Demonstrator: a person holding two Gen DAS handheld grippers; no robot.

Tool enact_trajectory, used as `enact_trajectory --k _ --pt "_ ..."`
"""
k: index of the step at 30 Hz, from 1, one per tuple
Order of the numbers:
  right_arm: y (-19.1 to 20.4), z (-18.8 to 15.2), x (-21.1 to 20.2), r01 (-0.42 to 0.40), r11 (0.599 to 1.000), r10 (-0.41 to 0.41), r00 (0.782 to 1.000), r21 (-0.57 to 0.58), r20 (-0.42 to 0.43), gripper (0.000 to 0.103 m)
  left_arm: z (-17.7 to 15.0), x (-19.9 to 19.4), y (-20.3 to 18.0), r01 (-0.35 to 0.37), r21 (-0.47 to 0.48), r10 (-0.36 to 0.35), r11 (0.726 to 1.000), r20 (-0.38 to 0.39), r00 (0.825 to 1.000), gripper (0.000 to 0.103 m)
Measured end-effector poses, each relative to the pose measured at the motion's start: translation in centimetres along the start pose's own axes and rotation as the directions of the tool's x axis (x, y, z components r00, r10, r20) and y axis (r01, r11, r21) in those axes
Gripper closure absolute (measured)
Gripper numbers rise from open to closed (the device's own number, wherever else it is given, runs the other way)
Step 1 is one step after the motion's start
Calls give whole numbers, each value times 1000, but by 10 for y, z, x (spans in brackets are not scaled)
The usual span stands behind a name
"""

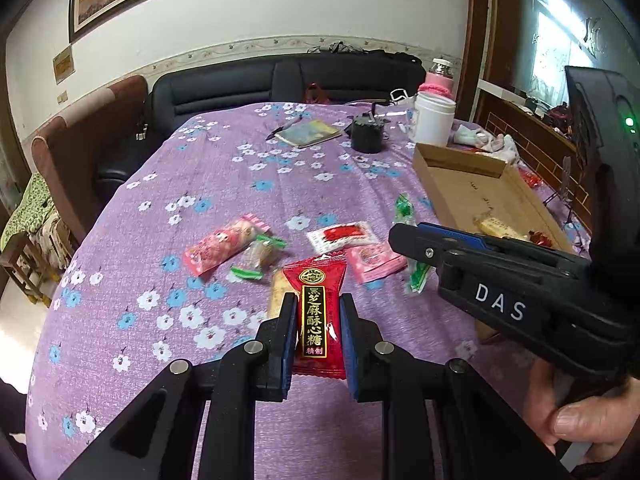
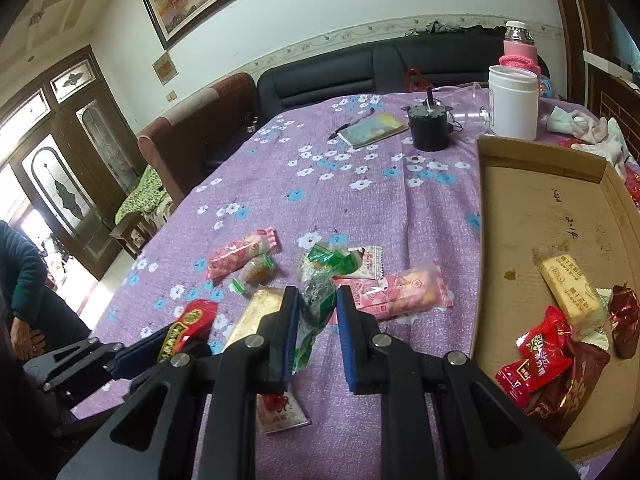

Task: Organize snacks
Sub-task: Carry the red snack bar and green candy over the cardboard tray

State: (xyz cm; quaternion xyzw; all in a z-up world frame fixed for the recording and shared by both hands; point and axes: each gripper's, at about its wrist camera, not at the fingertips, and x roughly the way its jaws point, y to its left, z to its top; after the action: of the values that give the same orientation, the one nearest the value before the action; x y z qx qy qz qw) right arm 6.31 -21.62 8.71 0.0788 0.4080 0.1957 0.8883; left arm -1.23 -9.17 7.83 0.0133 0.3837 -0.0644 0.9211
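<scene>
- Desk (image 1: 280,184) under a purple flowered cloth, filling the middle of both views.
- Shallow cardboard tray (image 2: 520,208) at the right edge of the right wrist view, on the cloth; in its lower right corner a pale yellow bar (image 2: 568,292), a red packet (image 2: 536,356) and dark brown wrappers.
- White tub (image 2: 514,100) and small black pot (image 2: 429,126) at upper right, behind the tray; notebook (image 2: 374,130) with a pen just left of the pot.
- Left gripper (image 1: 318,336) at lower centre of the left wrist view, fingers closed narrow on a red candy packet (image 1: 318,312) with gold lettering, held upright between the blue pads, clear of the cloth.
- Right gripper (image 2: 316,328) at lower centre of the right wrist view, fingers closed narrow on a green-and-clear wrapped snack (image 2: 320,292), its tail hanging below.
- Loose on the cloth mid-frame: pink packet (image 2: 242,254) to the left, another pink packet (image 2: 400,292) just right of the right gripper, a small brown candy (image 2: 258,270) between, a white-and-red sachet (image 1: 344,236).
</scene>
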Motion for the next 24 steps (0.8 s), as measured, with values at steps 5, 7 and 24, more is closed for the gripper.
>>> enact_trajectory --k 5,7,24 --pt "-6 9 -23 -2 1000 1 999 14 40 85 12 -13 -16 15 22 -16 1000 34 999 83" --pt "-11 10 -31 7 1000 -8 999 11 45 85 15 -16 -23 23 33 -25 999 42 999 83" --pt "-128 14 -73 111 979 -129 987 171 100 85 32 -9 -107 125 143 -128 982 16 992 83"
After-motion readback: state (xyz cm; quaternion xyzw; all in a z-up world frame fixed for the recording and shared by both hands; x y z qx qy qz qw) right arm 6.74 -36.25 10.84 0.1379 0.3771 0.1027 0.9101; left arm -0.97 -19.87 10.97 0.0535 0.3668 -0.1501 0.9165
